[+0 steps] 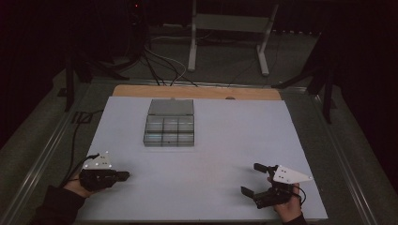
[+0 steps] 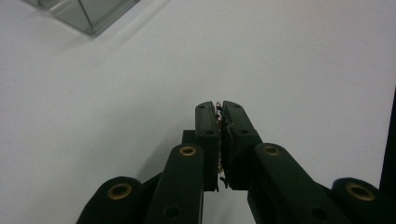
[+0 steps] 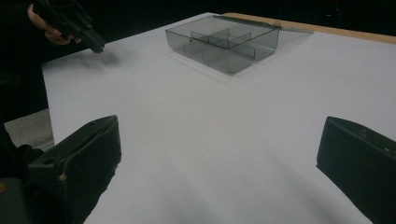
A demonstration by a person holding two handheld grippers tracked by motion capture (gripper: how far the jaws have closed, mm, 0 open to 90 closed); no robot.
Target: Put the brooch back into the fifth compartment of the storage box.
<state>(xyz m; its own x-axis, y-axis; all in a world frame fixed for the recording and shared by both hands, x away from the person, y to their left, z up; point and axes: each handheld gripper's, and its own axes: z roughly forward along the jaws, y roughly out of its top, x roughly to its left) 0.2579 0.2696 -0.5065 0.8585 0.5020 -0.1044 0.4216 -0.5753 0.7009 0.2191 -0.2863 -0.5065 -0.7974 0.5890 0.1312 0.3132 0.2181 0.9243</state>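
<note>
Clear divided box (image 1: 169, 129), lid open, on white sheet (image 1: 225, 154) covering wooden bench (image 1: 197, 92); cables (image 1: 159, 65) on floor behind.

overhead facing forward, two low views sharing tray (image 1: 169, 129)

I sit at a table (image 1: 206, 192) covered by a pale, white-blue sheet, with a strip of bare wood (image 1: 197, 91) showing along its far edge. Around it the room is dark, the walls lost in black. Grey floor (image 1: 225, 65) lies beyond the table, crossed by loose black cables (image 1: 159, 65). Farther back stands a light grey metal frame (image 1: 230, 28) on two legs. Dark stand legs (image 1: 328, 84) flank both sides.
</note>
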